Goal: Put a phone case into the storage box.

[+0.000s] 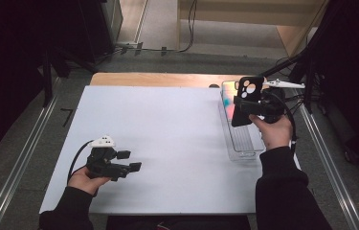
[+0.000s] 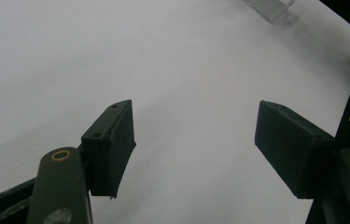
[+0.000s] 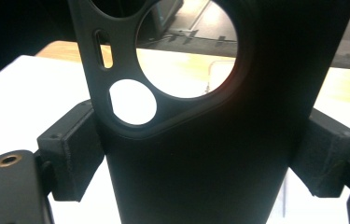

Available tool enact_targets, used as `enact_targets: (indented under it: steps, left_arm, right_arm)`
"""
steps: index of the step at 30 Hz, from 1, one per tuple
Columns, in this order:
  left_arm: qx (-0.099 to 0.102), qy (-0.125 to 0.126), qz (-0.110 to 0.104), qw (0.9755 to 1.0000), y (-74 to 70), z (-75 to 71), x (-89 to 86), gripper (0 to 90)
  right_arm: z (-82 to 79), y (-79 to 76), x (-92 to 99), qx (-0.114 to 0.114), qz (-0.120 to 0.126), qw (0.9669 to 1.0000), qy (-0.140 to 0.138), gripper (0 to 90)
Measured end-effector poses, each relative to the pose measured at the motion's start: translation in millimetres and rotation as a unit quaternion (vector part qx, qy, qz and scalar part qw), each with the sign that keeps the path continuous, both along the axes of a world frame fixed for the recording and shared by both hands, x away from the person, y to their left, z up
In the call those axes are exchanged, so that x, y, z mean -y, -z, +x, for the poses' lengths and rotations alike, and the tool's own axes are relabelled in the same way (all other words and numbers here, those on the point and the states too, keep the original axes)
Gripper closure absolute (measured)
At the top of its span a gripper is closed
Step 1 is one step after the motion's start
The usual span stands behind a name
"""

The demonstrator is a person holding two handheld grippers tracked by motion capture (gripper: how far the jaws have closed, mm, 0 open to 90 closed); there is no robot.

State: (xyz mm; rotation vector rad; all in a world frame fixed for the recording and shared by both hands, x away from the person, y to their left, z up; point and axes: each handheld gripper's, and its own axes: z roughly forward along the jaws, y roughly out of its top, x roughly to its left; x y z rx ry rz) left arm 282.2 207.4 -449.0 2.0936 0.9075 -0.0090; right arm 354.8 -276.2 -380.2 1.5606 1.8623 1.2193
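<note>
A black phone case (image 1: 245, 98) with round camera cutouts stands upright in my right gripper (image 1: 249, 105), above a clear plastic tray (image 1: 241, 139) at the table's right side. In the right gripper view the case (image 3: 200, 140) sits between both pads, which press on its two long edges. My left gripper (image 1: 130, 160) rests low near the front left of the white table top (image 1: 167, 134), held in a hand. Its jaws stand wide apart over bare white surface, with nothing between the pads (image 2: 112, 144).
The clear tray holds something coloured at its far end (image 1: 227, 96). A strip of wooden table edge (image 1: 153, 79) runs behind the white sheet. Metal rails flank the table left and right (image 1: 19, 163). Cables trail at the right.
</note>
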Motion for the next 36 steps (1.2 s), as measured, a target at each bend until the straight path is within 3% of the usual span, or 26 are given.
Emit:
enact_targets:
  steps: [15, 18, 26, 36]
  left_arm:
    - [0.000, 0.002, -0.001, 1.0000, 0.1, -0.1, 0.2, 28.7]
    - [0.001, 0.002, -0.001, 1.0000, 0.2, -0.1, 0.3, 28.7]
    - [0.002, -0.001, -0.003, 1.0000, 0.1, -0.3, 0.3, 28.7]
    - [0.001, 0.001, -0.003, 1.0000, 0.4, -0.4, 0.3, 28.7]
  right_arm:
    - [28.6, 24.8, 4.3, -0.012, 0.003, 0.9989, 0.046, 12.4]
    - [34.9, 31.6, 1.6, -0.012, -0.020, 0.9981, 0.056, 12.5]
    - [53.2, 51.9, -0.3, -0.037, -0.013, 0.9973, 0.062, 12.5]
    - [69.3, 69.5, -6.7, -0.044, -0.018, 0.9971, 0.059, 12.4]
